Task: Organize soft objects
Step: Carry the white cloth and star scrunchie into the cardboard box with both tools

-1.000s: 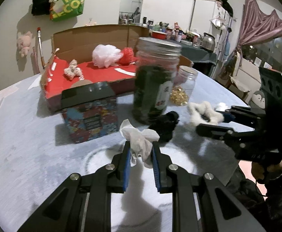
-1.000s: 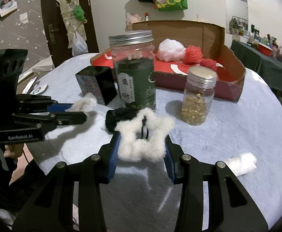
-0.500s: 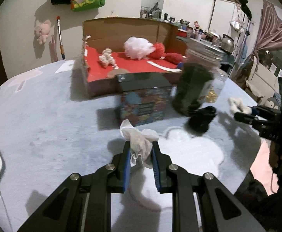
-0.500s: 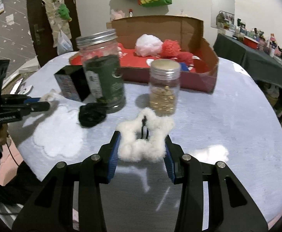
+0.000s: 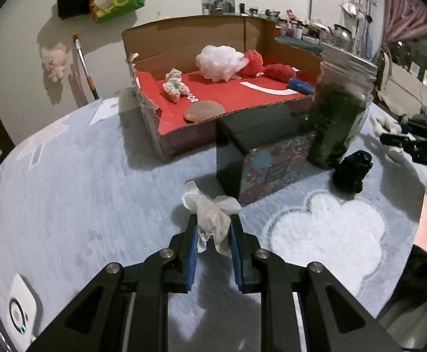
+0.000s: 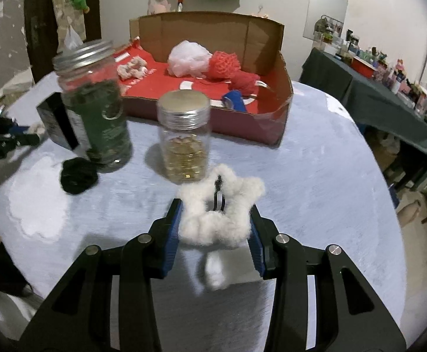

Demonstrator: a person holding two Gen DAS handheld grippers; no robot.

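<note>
Left gripper (image 5: pixel 212 234): lower centre of the left wrist view, jaws pressed onto a crumpled white cloth (image 5: pixel 213 220). The cloth sits between the blue pads and bunches up above the fingertips, over the grey table cover (image 5: pixel 66 205).

Right gripper (image 6: pixel 215 223): lower centre of the right wrist view, jaws pinching a fluffy white star-shaped ring (image 6: pixel 219 211) from both sides; the ring's upper points stand clear above the fingertips.

Cardboard box (image 5: pixel 184 38): upper centre of the left view, red floor, well beyond both grippers. Holds a white mesh puff (image 5: pixel 220 61), red mesh puffs (image 5: pixel 253 63) and a small whitish ruffled piece (image 5: pixel 173 85).

Patterned tin (image 5: pixel 269 158): centre right of the left view, just past the cloth.

Dark-filled jar (image 5: pixel 340 114): right of the tin, metal lid.

Black soft lump (image 5: pixel 351 171): on the cover at the jar's foot.

Small jar (image 6: pixel 185 140): centre of the right view, gold contents, just above the ring.
</note>
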